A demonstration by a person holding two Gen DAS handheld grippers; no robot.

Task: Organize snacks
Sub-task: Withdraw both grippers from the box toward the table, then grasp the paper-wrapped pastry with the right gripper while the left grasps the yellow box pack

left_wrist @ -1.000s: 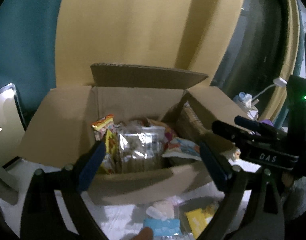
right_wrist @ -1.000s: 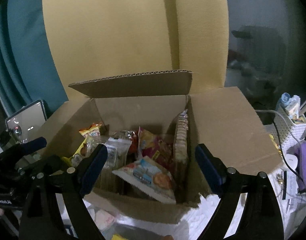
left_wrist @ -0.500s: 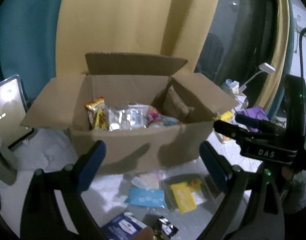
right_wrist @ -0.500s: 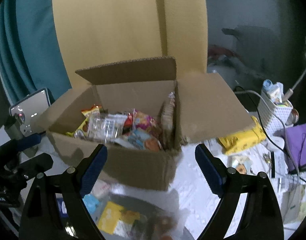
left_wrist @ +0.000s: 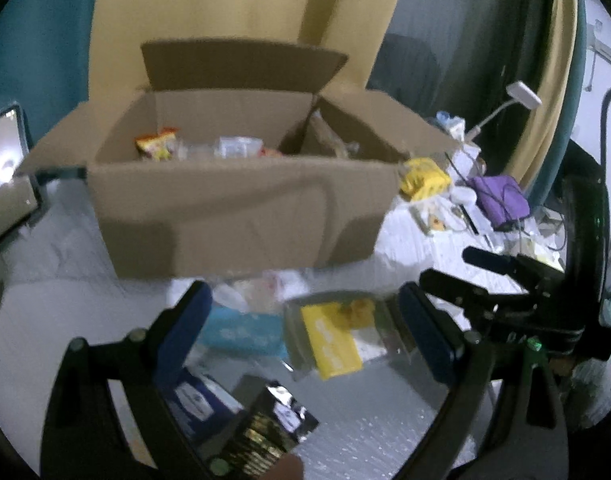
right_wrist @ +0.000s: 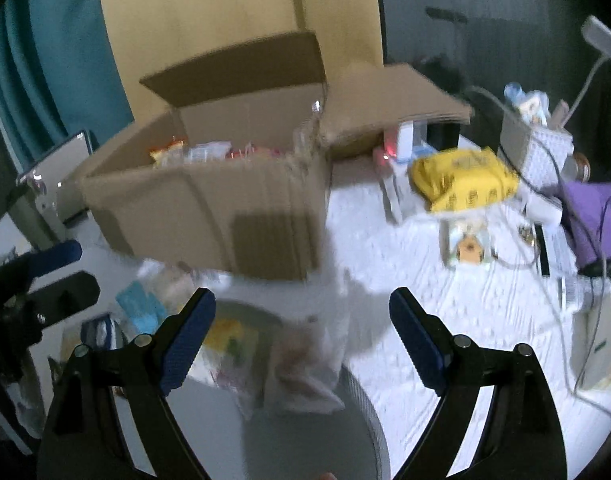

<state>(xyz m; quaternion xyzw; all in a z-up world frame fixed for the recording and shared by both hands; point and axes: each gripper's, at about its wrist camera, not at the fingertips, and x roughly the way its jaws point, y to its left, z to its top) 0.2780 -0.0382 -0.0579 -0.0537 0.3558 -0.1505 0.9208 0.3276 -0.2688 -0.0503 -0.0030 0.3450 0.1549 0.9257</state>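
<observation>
Both my tongs have pulled back from the cardboard box (left_wrist: 241, 208) since a second ago, so the loose snacks in front of it now show. Going left to right: my left tongs (left_wrist: 305, 332) are spread wide and empty over a light-blue packet (left_wrist: 241, 330), a yellow packet (left_wrist: 331, 338) and, nearer me, a dark foil pouch (left_wrist: 265, 436). My right tongs (right_wrist: 301, 338) are also wide apart with nothing in them, above blurred wrappers on a grey tray (right_wrist: 365, 408). Snacks already fill the box. I'd judge the risk is crowding: the packets overlap, so closing could pinch two at once or slide the slick foil away, and my two tongs sit close enough to knock together.
</observation>
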